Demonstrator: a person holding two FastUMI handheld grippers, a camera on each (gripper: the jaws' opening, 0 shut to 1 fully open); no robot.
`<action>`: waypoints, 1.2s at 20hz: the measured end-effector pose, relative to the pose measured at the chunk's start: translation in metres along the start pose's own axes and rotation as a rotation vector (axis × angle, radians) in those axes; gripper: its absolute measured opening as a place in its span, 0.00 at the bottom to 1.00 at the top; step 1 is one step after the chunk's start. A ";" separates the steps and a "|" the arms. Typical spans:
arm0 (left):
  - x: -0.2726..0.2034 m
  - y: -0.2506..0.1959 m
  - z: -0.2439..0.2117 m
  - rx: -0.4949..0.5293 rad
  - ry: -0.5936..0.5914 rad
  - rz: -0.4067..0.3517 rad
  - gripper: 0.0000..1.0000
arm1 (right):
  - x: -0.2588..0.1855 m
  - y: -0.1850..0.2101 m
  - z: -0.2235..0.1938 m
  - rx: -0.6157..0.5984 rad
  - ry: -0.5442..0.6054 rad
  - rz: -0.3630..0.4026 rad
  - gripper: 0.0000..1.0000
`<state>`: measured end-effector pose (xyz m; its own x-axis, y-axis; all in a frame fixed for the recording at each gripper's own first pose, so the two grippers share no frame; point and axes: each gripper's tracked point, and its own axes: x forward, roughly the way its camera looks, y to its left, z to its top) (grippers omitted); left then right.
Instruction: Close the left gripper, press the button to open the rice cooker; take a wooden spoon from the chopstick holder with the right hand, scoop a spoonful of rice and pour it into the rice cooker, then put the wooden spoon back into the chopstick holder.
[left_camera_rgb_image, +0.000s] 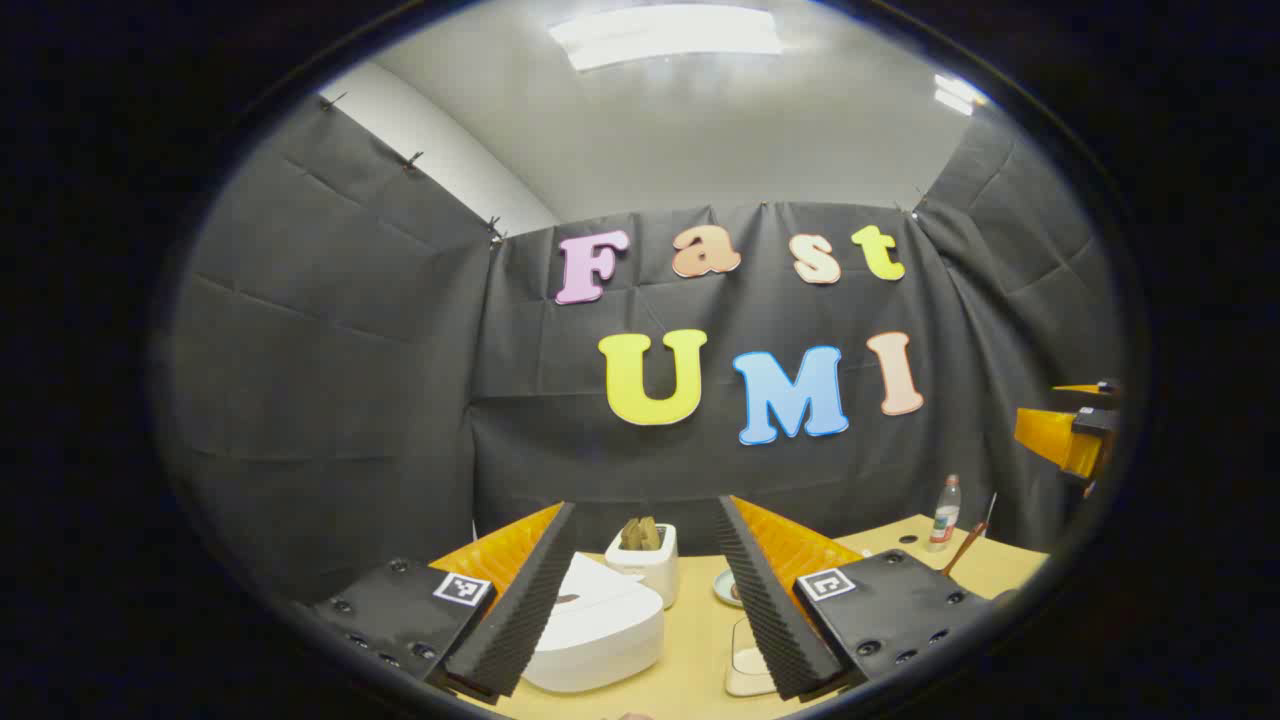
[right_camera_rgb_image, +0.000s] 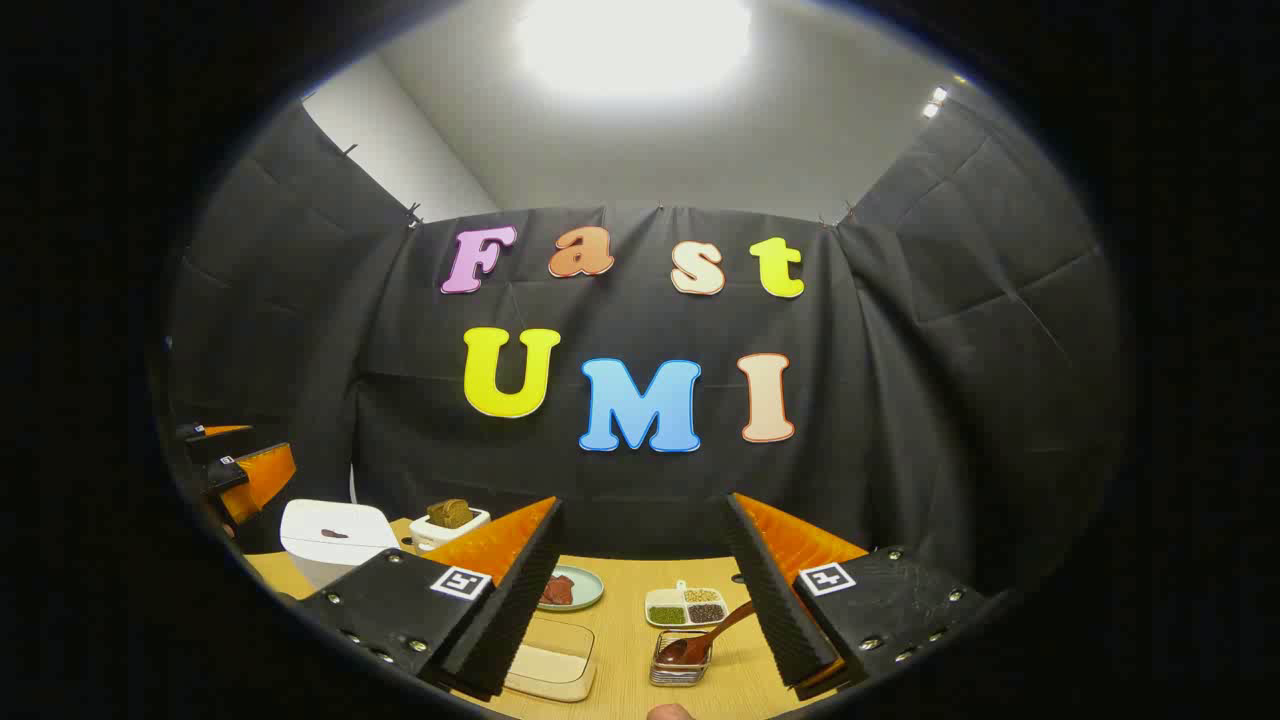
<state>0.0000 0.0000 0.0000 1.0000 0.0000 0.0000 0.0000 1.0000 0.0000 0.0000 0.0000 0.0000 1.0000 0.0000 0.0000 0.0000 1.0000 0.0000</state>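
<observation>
I hold both grippers' fingers wide, empty. The wooden spoon (right_camera_rgb_image: 712, 630) leans in the chopstick holder (right_camera_rgb_image: 680, 665) on the surface; light, rigid. I judge mid-handle the grip point.

Your white rice cooker (right_camera_rgb_image: 335, 540) sat lid-down at table's left. Wooden spoon (right_camera_rgb_image: 705, 635) leaned tilted in wire chopstick holder (right_camera_rgb_image: 680, 668), bowl down. Rice container (right_camera_rgb_image: 550, 655) lay near holder, apart.

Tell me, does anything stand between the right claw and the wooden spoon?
Nothing visible does. The wooden spoon leans in the chopstick holder, just ahead between the open fingers of the right claw; only bare table lies around it.
</observation>
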 end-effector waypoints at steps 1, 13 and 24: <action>-0.001 0.001 0.001 -0.004 -0.002 0.002 0.96 | 0.000 0.001 -0.001 0.001 0.001 0.003 0.96; 0.001 0.011 0.002 0.008 0.007 0.007 0.95 | -0.005 -0.003 -0.006 0.004 0.012 -0.005 0.96; -0.003 0.016 0.007 0.038 -0.002 -0.008 0.75 | -0.007 -0.002 -0.004 0.000 0.007 -0.009 0.96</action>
<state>-0.0029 0.0155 0.0074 1.0000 -0.0081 0.0022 0.0080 0.9993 0.0376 -0.0072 -0.0023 -0.0039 0.9999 -0.0093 -0.0066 0.0093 1.0000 -0.0001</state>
